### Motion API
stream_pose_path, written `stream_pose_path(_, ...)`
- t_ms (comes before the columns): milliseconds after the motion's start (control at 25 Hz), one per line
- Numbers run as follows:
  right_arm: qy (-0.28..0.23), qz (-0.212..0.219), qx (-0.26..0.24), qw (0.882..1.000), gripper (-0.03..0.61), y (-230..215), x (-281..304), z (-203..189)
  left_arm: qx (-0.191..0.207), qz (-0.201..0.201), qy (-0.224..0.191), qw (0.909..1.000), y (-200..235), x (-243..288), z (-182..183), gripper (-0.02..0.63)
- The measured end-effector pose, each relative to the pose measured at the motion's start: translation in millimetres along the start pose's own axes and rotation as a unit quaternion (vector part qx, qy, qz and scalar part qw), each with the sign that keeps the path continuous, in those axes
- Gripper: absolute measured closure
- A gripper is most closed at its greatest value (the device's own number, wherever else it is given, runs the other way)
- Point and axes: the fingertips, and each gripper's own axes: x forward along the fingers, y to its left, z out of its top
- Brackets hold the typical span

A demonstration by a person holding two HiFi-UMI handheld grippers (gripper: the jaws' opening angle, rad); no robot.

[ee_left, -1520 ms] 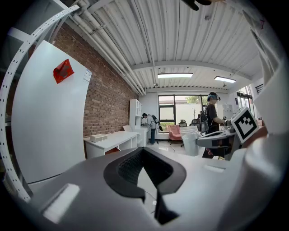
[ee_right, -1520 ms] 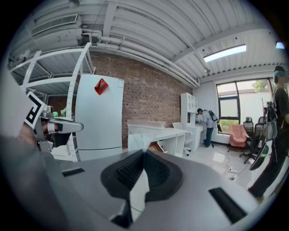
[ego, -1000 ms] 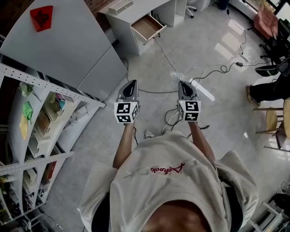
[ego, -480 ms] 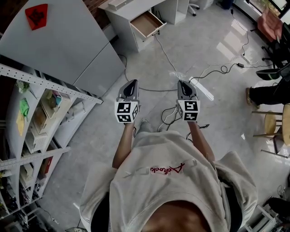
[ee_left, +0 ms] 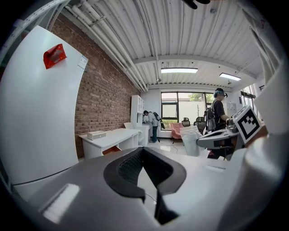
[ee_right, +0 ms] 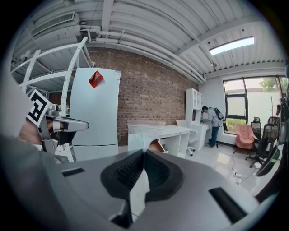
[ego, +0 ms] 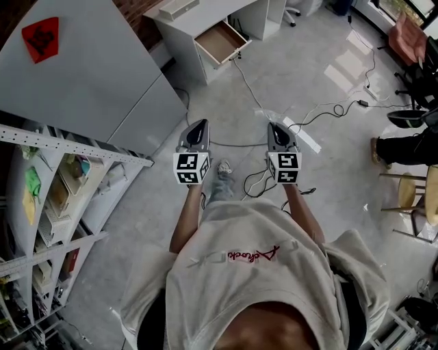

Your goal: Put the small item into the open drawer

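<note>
Grey floor fills most of the head view. A big white fridge with a red sticker stands at upper left, and a white shelf rack with assorted stuff is just below it. The white desk is at the top edge with a flat box on top. Its open drawer is pulled out toward the floor, wood inside, contents too small to tell.

The person in a light shirt stands mid-floor, arms forward, one shoe showing between the arms. The left gripper and right gripper are held side by side at the same height, both pointing up-frame toward the desk. The drawer is well apart from both, ahead and slightly left of the left gripper.

In the left gripper view, the left gripper is clenched, with the tips touching and only floor seen through the slit below them. In the right gripper view, the right gripper is also clenched tip to tip, and the drawer sits far off, just above the tips.

The small item can't be found in any view; nothing can be made out between either pair of jaws.

Cables lie on the floor near the right gripper, with a white power strip just beyond.
</note>
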Motion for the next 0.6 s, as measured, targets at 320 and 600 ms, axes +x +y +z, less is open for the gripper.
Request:
stream_pose_path(320,0.000,-0.020,-0.006,1.000,0.566,-9.9,86.4,47.7,-0.002,-0.024,-0.009,0.9997,65.2,74.6,32.9,0.604)
stream_pose_path(600,0.001,-0.031,-0.008,0.999,0.566,-12.0,162.9,75.8,-0.006,-0.033,-0.012,0.9994,127.2,131.1,47.5,0.604)
